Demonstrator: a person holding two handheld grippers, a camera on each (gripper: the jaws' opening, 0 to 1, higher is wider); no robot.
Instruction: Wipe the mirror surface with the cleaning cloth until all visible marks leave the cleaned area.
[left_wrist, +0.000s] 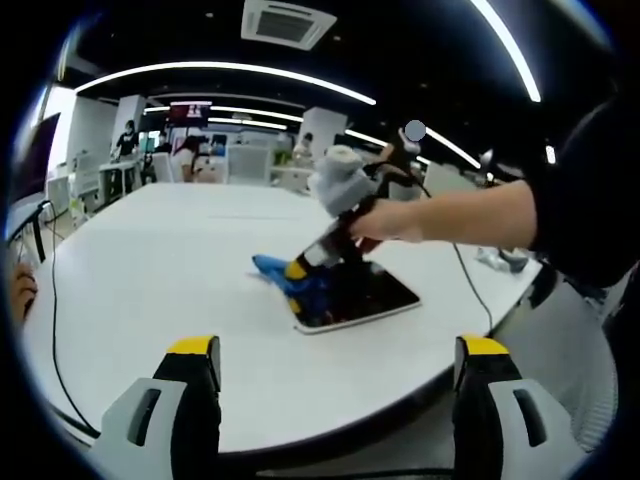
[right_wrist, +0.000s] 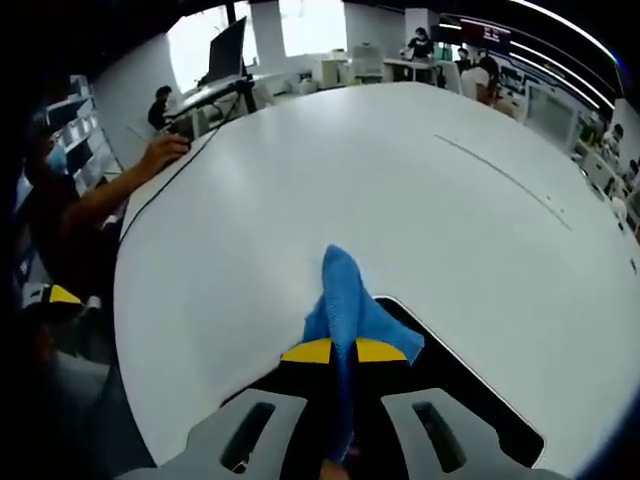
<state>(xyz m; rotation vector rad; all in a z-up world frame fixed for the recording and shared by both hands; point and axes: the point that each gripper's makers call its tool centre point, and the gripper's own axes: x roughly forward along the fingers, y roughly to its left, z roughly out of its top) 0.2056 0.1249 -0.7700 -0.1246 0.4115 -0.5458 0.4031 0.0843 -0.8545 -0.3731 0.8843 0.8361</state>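
Note:
A dark rectangular mirror (left_wrist: 370, 298) with a white rim lies flat on the white table (left_wrist: 180, 280). In the left gripper view my right gripper (left_wrist: 300, 270) reaches down to the mirror's left end, shut on a blue cleaning cloth (left_wrist: 290, 278) that rests there. In the right gripper view the blue cloth (right_wrist: 345, 300) is pinched between the yellow-tipped jaws of my right gripper (right_wrist: 343, 350), over the mirror (right_wrist: 470, 400). My left gripper (left_wrist: 340, 350) hangs open near the table's front edge, apart from the mirror, with nothing between its jaws.
A black cable (left_wrist: 55, 330) runs along the table's left side. A person's hand (right_wrist: 160, 150) rests at the table's far edge beside a monitor (right_wrist: 228, 45). Desks and people stand in the background. The table (right_wrist: 400, 170) is wide and bare beyond the mirror.

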